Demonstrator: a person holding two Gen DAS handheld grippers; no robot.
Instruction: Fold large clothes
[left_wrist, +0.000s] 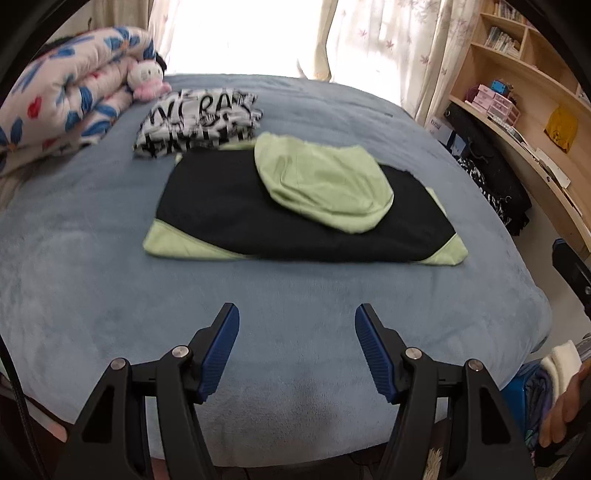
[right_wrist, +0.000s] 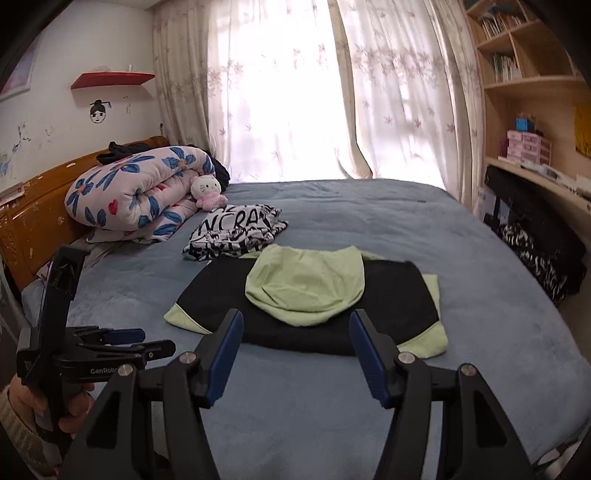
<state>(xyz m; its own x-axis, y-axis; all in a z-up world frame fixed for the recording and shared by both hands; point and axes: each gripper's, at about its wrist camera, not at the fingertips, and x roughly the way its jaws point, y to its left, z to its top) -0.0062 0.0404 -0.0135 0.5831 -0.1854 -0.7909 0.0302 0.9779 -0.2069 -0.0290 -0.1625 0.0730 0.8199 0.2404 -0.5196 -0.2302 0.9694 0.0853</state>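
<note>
A black and light-green hooded garment (left_wrist: 236, 218) lies folded into a flat rectangle on the blue bed cover (left_wrist: 110, 295), its green hood (left_wrist: 325, 184) laid on top. It also shows in the right wrist view (right_wrist: 229, 306), with the hood (right_wrist: 306, 284). My left gripper (left_wrist: 297, 325) is open and empty, held back over the near part of the bed. My right gripper (right_wrist: 295, 328) is open and empty, just short of the garment's near edge. The left gripper also shows from the side at the lower left of the right wrist view (right_wrist: 122, 343).
A folded black-and-white printed garment (left_wrist: 199, 122) lies behind the hoodie. A rolled floral quilt (left_wrist: 62, 99) and a plush toy (left_wrist: 146, 79) sit at the back left. A wooden desk and shelves (left_wrist: 524, 122) with dark clothes below stand at the right. Curtains (right_wrist: 295, 92) hang behind.
</note>
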